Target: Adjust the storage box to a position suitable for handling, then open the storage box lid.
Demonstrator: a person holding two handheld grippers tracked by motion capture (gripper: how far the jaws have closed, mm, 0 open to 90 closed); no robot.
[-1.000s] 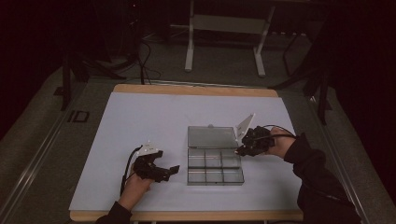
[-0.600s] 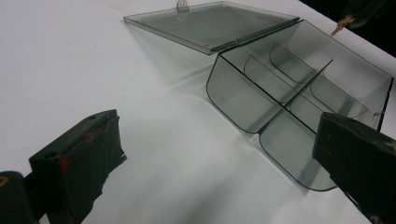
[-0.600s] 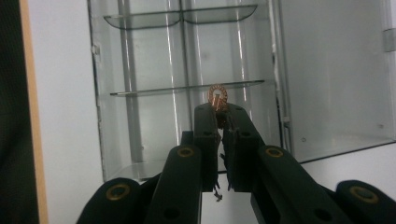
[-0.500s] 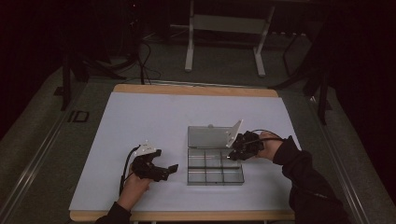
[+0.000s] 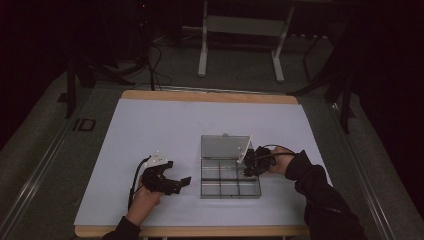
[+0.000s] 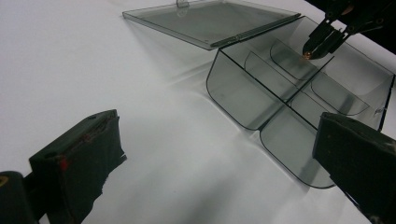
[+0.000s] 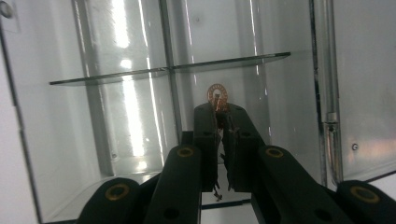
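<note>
A clear plastic compartment box (image 5: 202, 181) lies on the white table with its lid (image 5: 225, 146) folded back flat behind it. My right gripper (image 5: 246, 167) hangs over the box's back right compartment, tips pointing down. It is shut on a small copper-coloured ring (image 7: 217, 93), which sticks out past the fingertips just above the clear floor. From the left gripper view the right gripper (image 6: 312, 49) holds that copper ring (image 6: 306, 56) inside the box (image 6: 243, 100). My left gripper (image 5: 180, 184) rests on the table left of the box, open and with nothing in it.
Clear dividers (image 7: 168, 70) split the box into several compartments. White table (image 5: 165, 125) extends behind and to the left of the box. The wooden front edge (image 5: 200, 231) runs close to the person's forearms. Dark floor and a metal stand (image 5: 240, 45) lie beyond the table.
My right gripper has moved left and down, from the box's right rim into a back compartment, still shut on the copper ring. The left gripper has stayed put.
</note>
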